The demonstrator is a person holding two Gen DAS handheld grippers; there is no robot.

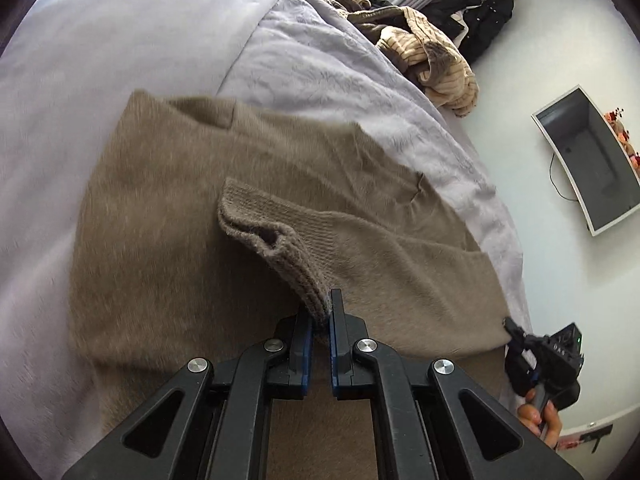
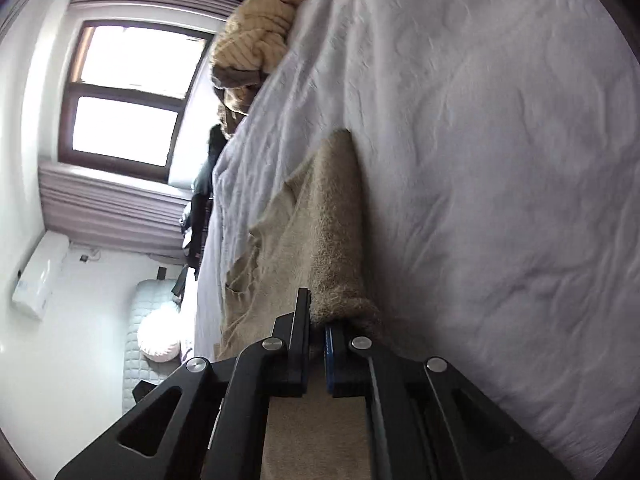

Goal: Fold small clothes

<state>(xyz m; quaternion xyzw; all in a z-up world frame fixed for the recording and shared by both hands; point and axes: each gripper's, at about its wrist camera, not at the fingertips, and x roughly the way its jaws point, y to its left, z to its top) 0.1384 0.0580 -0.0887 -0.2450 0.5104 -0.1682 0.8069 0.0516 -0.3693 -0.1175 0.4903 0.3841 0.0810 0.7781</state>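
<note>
A taupe knit sweater (image 1: 168, 216) lies spread on the pale lilac bed cover (image 1: 80, 60). My left gripper (image 1: 320, 312) is shut on the ribbed cuff (image 1: 280, 252) of its sleeve, which is folded across the body. My right gripper (image 1: 516, 334) shows at the lower right of the left wrist view, pinching the sweater's edge. In the right wrist view my right gripper (image 2: 318, 320) is shut on a fold of the sweater (image 2: 320, 216), which hangs over the bed's side. The jaws stand close together on the fabric.
A heap of beige ribbed clothes (image 1: 432, 56) and dark garments (image 1: 476, 20) lies at the far end of the bed; the heap also shows in the right wrist view (image 2: 256, 36). A window (image 2: 124, 96), an air conditioner (image 2: 40, 276) and a wall screen (image 1: 588, 160) are around.
</note>
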